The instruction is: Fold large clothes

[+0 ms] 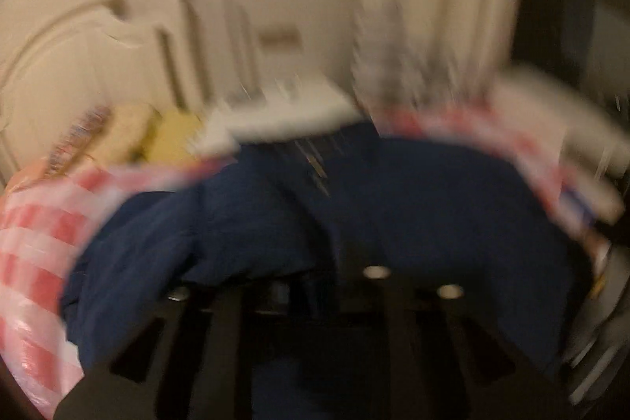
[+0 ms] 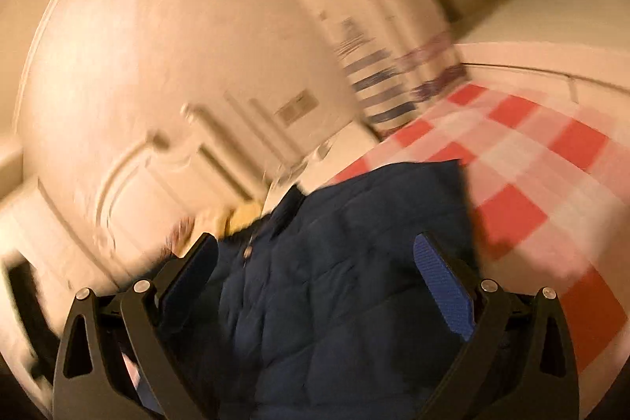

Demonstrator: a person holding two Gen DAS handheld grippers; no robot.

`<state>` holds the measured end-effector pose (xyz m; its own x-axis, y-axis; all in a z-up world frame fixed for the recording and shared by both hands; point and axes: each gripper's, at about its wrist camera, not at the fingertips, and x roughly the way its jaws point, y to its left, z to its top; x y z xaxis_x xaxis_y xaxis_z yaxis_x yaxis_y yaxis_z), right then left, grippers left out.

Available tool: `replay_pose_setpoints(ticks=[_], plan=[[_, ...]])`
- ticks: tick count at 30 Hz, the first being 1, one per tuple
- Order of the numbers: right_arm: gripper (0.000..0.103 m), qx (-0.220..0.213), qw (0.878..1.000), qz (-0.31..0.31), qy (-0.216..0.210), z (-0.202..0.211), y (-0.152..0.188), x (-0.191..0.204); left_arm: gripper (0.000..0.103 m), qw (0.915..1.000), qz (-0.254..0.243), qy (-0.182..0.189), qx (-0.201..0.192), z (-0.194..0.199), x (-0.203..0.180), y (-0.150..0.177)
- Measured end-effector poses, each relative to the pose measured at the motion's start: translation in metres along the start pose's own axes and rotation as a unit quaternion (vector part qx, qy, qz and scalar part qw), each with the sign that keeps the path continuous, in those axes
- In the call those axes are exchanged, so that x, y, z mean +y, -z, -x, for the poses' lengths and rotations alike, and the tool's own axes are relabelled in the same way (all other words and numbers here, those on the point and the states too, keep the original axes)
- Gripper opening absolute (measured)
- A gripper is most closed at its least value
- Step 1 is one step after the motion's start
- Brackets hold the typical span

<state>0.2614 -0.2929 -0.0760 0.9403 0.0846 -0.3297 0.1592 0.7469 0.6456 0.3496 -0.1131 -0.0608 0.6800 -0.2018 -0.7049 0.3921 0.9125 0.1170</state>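
Right wrist view shows a navy quilted jacket [image 2: 338, 262] lying on a red-and-white checked cloth [image 2: 551, 160] over the counter. It looks soft, puffy and light, probably slippery; hems or shoulders seem the best places to take hold. The right hand-held gripper [image 2: 315, 262] stands wide open above it, gripping nothing. Whether the left hand-held gripper [image 1: 311, 301] holds fabric I cannot tell through blur. Cream panelled doors [image 2: 157, 105] stand behind.
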Motion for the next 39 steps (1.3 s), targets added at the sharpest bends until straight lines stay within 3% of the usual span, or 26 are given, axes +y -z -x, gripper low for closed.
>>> replay_pose_setpoints(ticks=[1,2,4,5,7,8,10,12,13,15,17,18,19,20,22,24,27,28,30,32,34,37,38,39], plan=[[0.096,0.002,1.000,-0.010,0.002,-0.002,-0.002,-0.004,0.057,0.9994,-0.024,-0.001,0.024,-0.014,-0.016,0.013],[0.096,0.005,1.000,-0.016,0.004,-0.005,-0.003,-0.006,0.076,0.9982,-0.052,-0.014,0.027,-0.020,-0.032,0.021],[0.096,0.009,1.000,-0.008,0.005,-0.007,-0.003,-0.004,0.080,0.9940,-0.098,-0.047,0.017,-0.020,-0.049,0.032],[0.096,0.012,1.000,0.000,0.006,-0.007,-0.003,-0.002,0.085,0.9939,-0.102,-0.037,0.021,-0.016,-0.048,0.032],[0.096,0.017,1.000,0.019,0.009,-0.007,0.000,0.002,0.087,0.9941,-0.103,-0.017,0.029,-0.005,-0.040,0.029],[0.096,0.020,0.999,0.027,0.011,-0.009,0.000,0.005,0.087,0.9925,-0.116,-0.036,0.012,0.008,-0.037,0.029],[0.096,0.022,0.999,0.030,0.011,-0.007,0.003,0.006,0.088,0.9823,-0.167,-0.074,-0.041,0.043,-0.041,0.036],[0.096,0.023,0.999,0.027,0.012,-0.004,0.004,0.003,0.098,0.9685,-0.229,-0.081,-0.056,0.065,-0.046,0.049],[0.096,0.024,0.999,0.025,0.013,-0.003,0.005,0.002,0.098,0.9606,-0.260,-0.078,-0.058,0.076,-0.043,0.059],[0.096,0.026,0.999,0.026,0.015,-0.002,0.006,0.002,0.098,0.9595,-0.265,-0.073,-0.060,0.089,-0.031,0.071],[0.096,0.030,0.999,0.035,0.016,-0.003,0.007,0.004,0.098,0.9782,-0.177,-0.063,-0.088,0.106,0.008,0.074],[0.096,0.035,0.998,0.047,0.017,-0.005,0.008,0.008,0.098,0.9885,-0.107,-0.044,-0.097,0.112,0.035,0.074],[0.096,0.039,0.997,0.061,0.021,-0.008,0.010,0.013,0.098,0.9944,0.001,-0.018,-0.104,0.115,0.075,0.076],[0.096,0.042,0.996,0.080,0.024,-0.010,0.012,0.019,0.098,0.9881,0.113,-0.010,-0.104,0.113,0.116,0.083],[0.096,0.050,0.992,0.114,0.028,-0.013,0.018,0.030,0.090,0.9574,0.277,-0.018,-0.082,0.100,0.175,0.104],[0.096,0.059,0.986,0.156,0.029,-0.016,0.026,0.044,0.079,0.9350,0.349,-0.045,-0.043,0.083,0.203,0.122],[0.096,0.072,0.975,0.208,0.017,-0.018,0.037,0.062,0.079,0.9375,0.337,-0.084,-0.021,0.065,0.206,0.133],[0.096,0.076,0.972,0.221,0.019,-0.020,0.040,0.067,0.079,0.9365,0.342,-0.076,-0.005,0.058,0.209,0.134],[0.096,0.079,0.965,0.249,0.019,-0.019,0.047,0.079,0.081,0.9326,0.352,-0.077,-0.011,0.064,0.215,0.141],[0.096,0.089,0.951,0.296,0.006,-0.018,0.060,0.101,0.082,0.9277,0.366,-0.075,-0.011,0.063,0.221,0.145],[0.096,0.101,0.919,0.381,-0.007,-0.016,0.086,0.137,0.082,0.9186,0.388,-0.074,-0.012,0.060,0.227,0.151],[0.096,0.112,0.845,0.523,-0.007,-0.018,0.136,0.190,0.083,0.9069,0.415,-0.065,-0.026,0.067,0.235,0.160],[0.096,0.126,0.814,0.566,-0.007,-0.024,0.154,0.207,0.084,0.9052,0.419,-0.064,-0.030,0.069,0.236,0.161],[0.096,0.133,0.791,0.597,-0.003,-0.030,0.167,0.218,0.084,0.9051,0.419,-0.065,-0.033,0.072,0.235,0.161]])
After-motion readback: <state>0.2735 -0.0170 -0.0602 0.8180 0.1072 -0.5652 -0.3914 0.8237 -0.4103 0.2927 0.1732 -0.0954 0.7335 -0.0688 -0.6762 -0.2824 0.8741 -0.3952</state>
